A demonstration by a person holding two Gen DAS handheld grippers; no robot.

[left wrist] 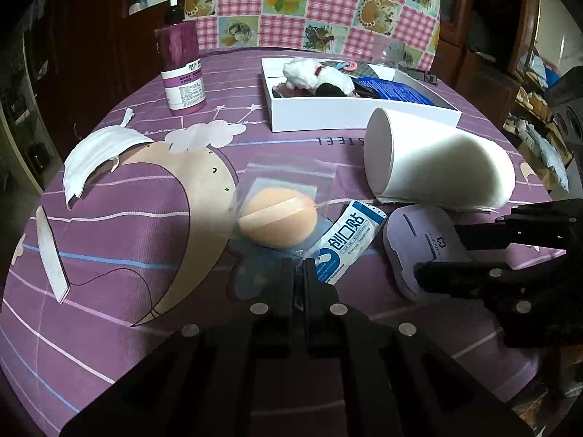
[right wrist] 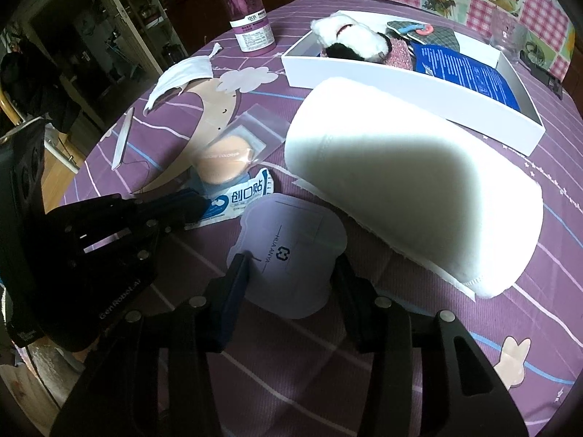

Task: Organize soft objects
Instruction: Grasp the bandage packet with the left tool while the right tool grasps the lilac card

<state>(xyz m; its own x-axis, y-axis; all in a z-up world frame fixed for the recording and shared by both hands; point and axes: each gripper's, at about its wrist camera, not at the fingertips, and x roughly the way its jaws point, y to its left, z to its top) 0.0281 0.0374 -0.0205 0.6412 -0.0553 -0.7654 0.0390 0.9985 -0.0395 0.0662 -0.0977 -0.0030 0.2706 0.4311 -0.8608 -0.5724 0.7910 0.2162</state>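
While spread wide, right gripper (right wrist: 288, 273) straddling lilac pouch (right wrist: 291, 251) flat on purple tablecloth (right wrist: 400, 346), fingers at either edge. Left gripper (left wrist: 300, 269) pressed together on corner of clear bag holding peach sponge (left wrist: 277, 220), just beside blue-white plaster packet (left wrist: 346, 242). Behind pouch, white roll (right wrist: 411, 178) lying on its side. Farther back, white box (right wrist: 400, 83) containing plush toy (right wrist: 349, 38). Mask (left wrist: 96, 154) lying left, near purple bottle (left wrist: 182, 69).

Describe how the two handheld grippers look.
Both the left gripper and right gripper are matte black, angular linkage frames studded with round silver fasteners. The right one's fingers carry dark blue pads. White "GenRobot.AI" lettering marks the left body.
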